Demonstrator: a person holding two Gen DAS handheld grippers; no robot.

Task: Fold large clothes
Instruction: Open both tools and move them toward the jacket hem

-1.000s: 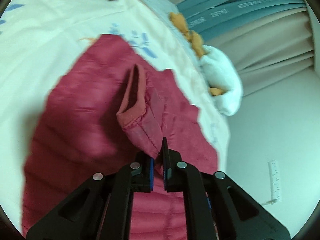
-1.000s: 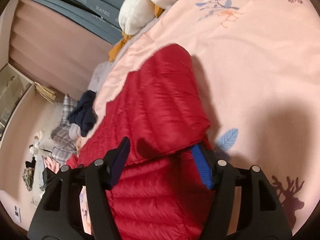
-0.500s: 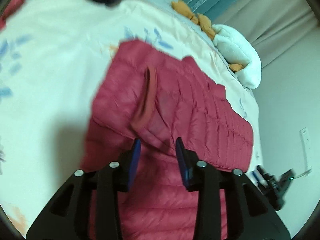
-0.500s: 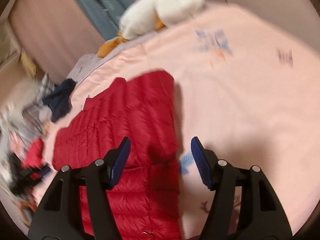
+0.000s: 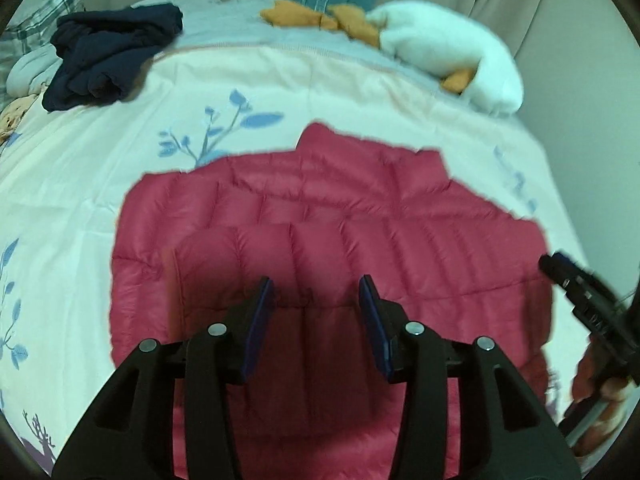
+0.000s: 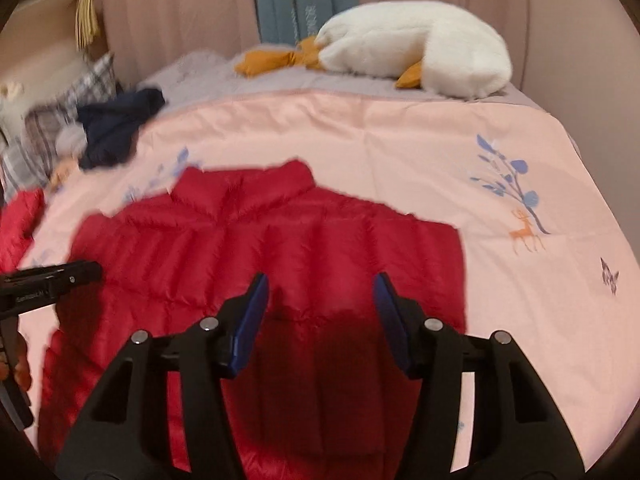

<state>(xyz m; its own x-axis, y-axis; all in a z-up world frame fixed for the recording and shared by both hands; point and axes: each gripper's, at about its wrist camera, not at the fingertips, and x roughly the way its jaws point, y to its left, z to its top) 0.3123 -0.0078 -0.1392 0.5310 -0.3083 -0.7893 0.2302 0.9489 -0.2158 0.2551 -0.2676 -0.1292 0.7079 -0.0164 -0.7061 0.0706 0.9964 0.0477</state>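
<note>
I've got both tongs hovering over the red quilted puffer jacket (image 5: 360, 216), which lies spread flat on the bed with the pale pink duvet printed with blue leaves (image 5: 100, 184), collar toward the far end. Both sleeves are folded in over the body, the cuff edge of the one on the left side showing just left of my left tongs (image 5: 316, 316). Left tongs: released, jaws have just been opening, nothing between the blue pads, only jacket fabric below. Right tongs (image 6: 322, 312): also released, jaws have just been closing a bit, a clear gap, nothing gripped. Each wrist view catches the other tool at its edge, with fingers on the handle. Far end of the bed: white plush goose with orange beak and feet (image 6: 416, 52), well apart from the jacket. Crumpled navy garment (image 5: 112, 56) sits at the far left, near a plaid pillow (image 6: 80, 92).
</note>
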